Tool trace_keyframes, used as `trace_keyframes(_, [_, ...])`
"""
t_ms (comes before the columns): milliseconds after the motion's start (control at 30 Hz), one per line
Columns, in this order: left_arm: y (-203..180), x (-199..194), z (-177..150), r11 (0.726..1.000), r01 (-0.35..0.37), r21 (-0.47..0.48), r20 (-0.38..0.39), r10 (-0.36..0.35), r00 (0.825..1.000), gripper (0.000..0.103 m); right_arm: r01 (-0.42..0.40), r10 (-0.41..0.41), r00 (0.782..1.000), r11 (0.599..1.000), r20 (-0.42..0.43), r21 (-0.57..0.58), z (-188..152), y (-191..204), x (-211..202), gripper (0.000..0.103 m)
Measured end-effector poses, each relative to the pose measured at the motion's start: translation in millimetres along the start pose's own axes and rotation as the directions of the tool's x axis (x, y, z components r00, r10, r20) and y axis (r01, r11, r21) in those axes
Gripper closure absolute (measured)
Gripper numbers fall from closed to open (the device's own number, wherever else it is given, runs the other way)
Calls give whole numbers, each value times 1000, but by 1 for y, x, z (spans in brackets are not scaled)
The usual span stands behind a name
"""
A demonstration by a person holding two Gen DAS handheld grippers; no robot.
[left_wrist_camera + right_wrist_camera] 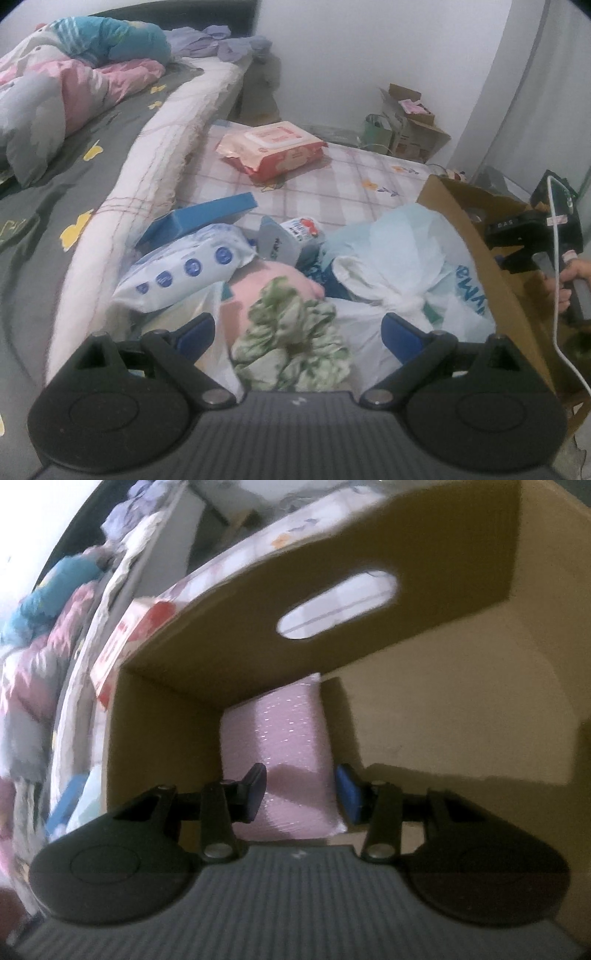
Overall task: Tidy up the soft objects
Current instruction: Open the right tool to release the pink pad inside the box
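In the left wrist view, my left gripper (301,334) stands open over a crumpled green-and-white cloth (291,343). The cloth lies between the blue pads (199,332) on a heap of plastic bags, and the pads do not press on it. A pink soft bundle (273,280) lies just beyond it. My right gripper (532,236), held by a hand (569,280), reaches into a brown cardboard box (480,240). In the right wrist view, the right gripper (303,794) is shut on a pink plastic-wrapped pack (288,731) inside the box (461,701), under its flap with a handle hole (336,605).
A white-and-blue wipes pack (184,266), a blue box (199,218) and white bags (399,266) crowd the heap. A pink wipes pack (273,147) lies on the checkered mattress (351,177). The bed (44,206) at left bears a pink quilt (74,92). More cartons (410,125) stand by the wall.
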State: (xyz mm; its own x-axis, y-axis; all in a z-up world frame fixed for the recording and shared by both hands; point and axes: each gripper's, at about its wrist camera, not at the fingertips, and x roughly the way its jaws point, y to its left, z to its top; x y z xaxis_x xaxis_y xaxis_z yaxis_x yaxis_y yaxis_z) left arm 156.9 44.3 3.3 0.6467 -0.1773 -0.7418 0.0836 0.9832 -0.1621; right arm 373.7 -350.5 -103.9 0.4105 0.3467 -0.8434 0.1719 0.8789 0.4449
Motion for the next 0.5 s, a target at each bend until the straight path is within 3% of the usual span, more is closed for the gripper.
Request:
trace_keyframes(167, [11,-9,-4,1000,6,-11,47,-6,999,6,41,-38,999,996,37,-84,-2,10,-16,57])
trace_keyframes(300, [18,-16,-5,999,19,-29,76,-16,997,6,62,-56,995,995,77,-75,2,9,-40,46])
trace_keyframes(500, [26,-28,-7,999,21,-27,122,-17,992,6,54,-46,990,997,134,-55,1,18,-84,43])
